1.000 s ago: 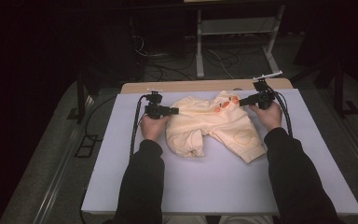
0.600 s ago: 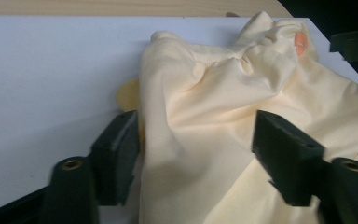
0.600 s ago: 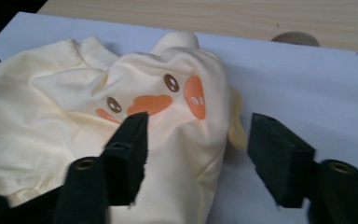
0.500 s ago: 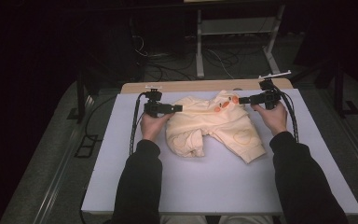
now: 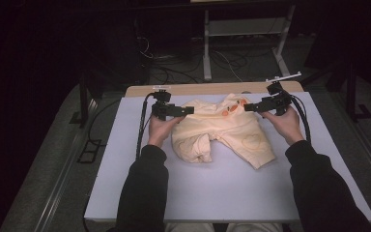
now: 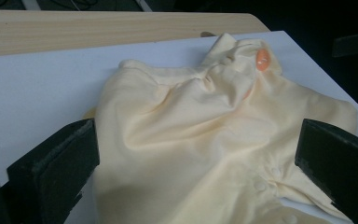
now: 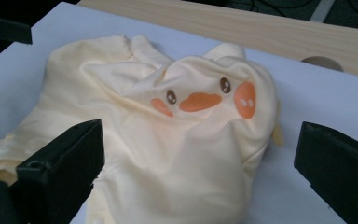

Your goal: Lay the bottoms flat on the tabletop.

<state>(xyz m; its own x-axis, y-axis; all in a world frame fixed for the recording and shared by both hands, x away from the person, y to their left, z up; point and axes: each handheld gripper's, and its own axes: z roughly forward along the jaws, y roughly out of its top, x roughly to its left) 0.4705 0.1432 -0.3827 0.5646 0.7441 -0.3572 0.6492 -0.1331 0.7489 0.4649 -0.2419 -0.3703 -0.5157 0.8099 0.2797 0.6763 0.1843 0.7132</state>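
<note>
Flanking a crumpled pale-yellow garment (image 5: 222, 130) with an orange duck face, lying at centre frame on the white counter (image 5: 125, 169), the left gripper (image 5: 186, 110) and right gripper (image 5: 249, 107) hover at its upper corners, fingers spread wide, gripping nothing.

Both arms were covered by long black sleeves (image 5: 142, 186) reaching to the wrists, with the hands left bare. Each hand was fitted with a black tool: the left tool (image 5: 186, 110) and the right tool (image 5: 249, 107), each ending in two blocky black jaws with matte, slightly rough faces. A thick black cable (image 5: 140, 126) was looped from the left one, and another from the right. A pale flat plate (image 5: 283, 77) was carried atop the right tool.
</note>
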